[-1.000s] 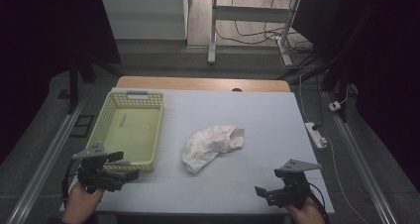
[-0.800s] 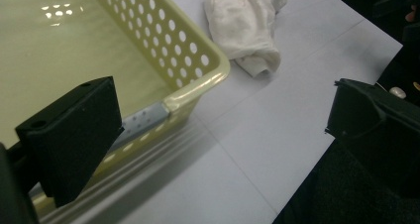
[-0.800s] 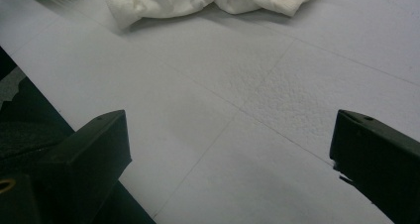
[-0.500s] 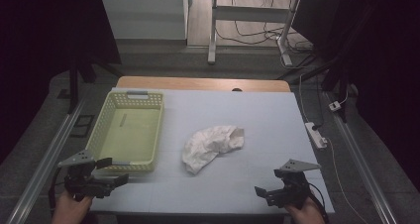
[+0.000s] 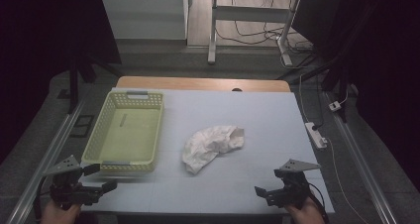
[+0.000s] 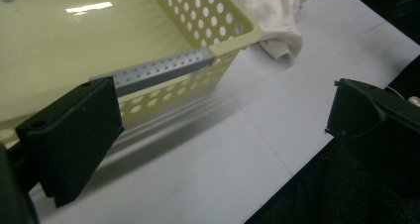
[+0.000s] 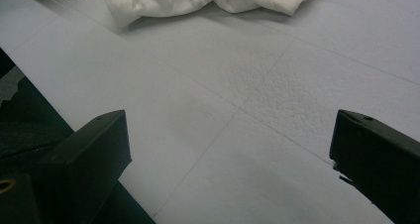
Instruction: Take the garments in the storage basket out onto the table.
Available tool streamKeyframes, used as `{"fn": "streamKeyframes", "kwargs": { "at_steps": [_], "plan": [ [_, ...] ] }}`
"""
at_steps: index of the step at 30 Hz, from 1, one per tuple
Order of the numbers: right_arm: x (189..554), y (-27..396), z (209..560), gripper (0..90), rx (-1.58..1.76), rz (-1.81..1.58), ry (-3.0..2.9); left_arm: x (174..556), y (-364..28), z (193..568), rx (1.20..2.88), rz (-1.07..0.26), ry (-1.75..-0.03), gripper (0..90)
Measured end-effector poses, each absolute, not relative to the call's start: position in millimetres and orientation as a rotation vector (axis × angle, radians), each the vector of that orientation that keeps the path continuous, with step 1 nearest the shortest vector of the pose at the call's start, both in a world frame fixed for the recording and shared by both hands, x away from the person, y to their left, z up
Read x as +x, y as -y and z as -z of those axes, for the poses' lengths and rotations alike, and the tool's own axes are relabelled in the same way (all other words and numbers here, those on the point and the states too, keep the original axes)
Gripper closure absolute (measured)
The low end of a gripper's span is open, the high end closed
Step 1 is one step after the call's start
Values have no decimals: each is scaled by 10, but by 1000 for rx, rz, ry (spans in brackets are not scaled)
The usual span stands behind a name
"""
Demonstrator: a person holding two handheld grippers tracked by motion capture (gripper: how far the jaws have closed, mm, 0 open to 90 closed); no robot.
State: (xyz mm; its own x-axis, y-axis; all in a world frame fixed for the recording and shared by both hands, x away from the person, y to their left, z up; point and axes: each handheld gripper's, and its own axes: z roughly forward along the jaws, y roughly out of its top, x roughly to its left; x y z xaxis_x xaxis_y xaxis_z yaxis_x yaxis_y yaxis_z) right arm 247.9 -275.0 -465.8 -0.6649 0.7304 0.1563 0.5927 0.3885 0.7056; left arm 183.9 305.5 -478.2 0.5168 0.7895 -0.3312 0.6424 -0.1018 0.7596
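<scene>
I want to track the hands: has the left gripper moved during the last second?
Yes. The left gripper has drawn back toward the person, away from the basket.

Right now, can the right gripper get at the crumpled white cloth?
Probably yes. The right gripper has its jaws open, and only bare table lies between it and the cloth.

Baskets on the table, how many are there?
1. The yellow-green basket sits on the table's left side, empty, beside the crumpled white cloth. It also shows close up in the left gripper view.
</scene>
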Motion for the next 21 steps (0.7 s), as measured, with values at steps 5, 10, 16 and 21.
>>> {"fn": "streamKeyframes", "kwargs": {
  "at_steps": [5,10,16,21],
  "plan": [
    [2481,2747,4658,19,1180,-1130,-2467,1794,-3092,4797,1828,-213,-1215,6],
    [2482,2749,4659,19,1189,-1132,-2464,1769,-3110,4813,1849,-221,-1233,5],
    [2480,2747,4658,19,1183,-1128,-2466,1726,-3130,4816,1867,-227,-1257,5],
    [2481,2742,4659,19,1184,-1123,-2463,1696,-3152,4823,1887,-221,-1285,3]
  ]
}}
